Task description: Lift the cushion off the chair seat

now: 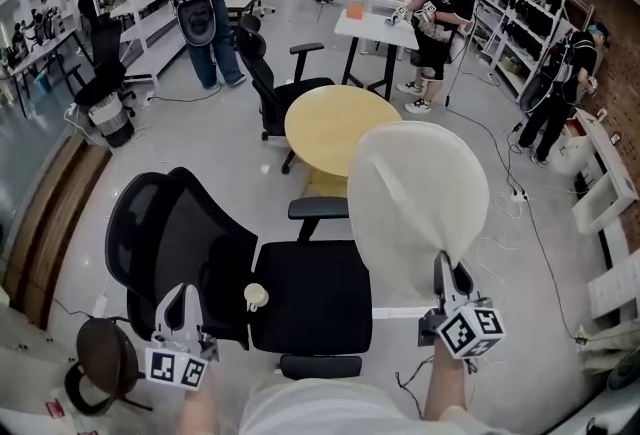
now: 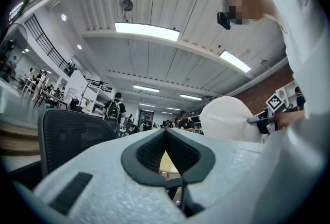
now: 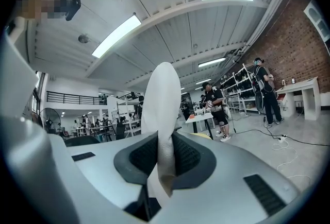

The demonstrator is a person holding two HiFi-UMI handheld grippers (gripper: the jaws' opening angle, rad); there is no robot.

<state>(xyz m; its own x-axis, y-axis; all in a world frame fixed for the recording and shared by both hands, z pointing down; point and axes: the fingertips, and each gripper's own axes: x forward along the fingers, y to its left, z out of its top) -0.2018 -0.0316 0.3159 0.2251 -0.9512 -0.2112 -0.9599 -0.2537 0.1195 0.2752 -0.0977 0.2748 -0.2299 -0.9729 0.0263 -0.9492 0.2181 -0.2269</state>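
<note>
Grey workshop floor spreads behind a black mesh office chair, with shelving, a brick wall and several people standing well beyond it. The chair seat (image 1: 310,293) lies bare. The cushion (image 1: 415,198), a cream round pad, stands upright above the seat's right edge and clear of it, its face hiding part of the round yellow table (image 1: 335,128) behind the chair. The right gripper (image 1: 447,273) holds the cushion by its lower rim, the pads pinching the fabric. The left gripper (image 1: 182,308) hovers by the backrest (image 1: 170,233) on the seat's far side from the cushion, its tongs drawn together on nothing. The rim squashes thin where the pads press it, so the cushion looks soft and light. It keeps its disc shape while held from below, which suggests enough body not to flop over. The cloth cover should give good friction. The rim looks like the sensible place to grip, since the middle seems too thick for the tongs, though a one-edge hold may let the cushion sway. Only the head view shows the cushion's full round face and the emptied seat. The right gripper view turns the cushion edge-on, a narrow white blade rising out of the pads, and shows how deep the pinch goes. The left gripper view shows that its own pads are empty, with only a sliver of the yellow table between them, and it catches the cushion from the side, off to the right of the chair.
</note>
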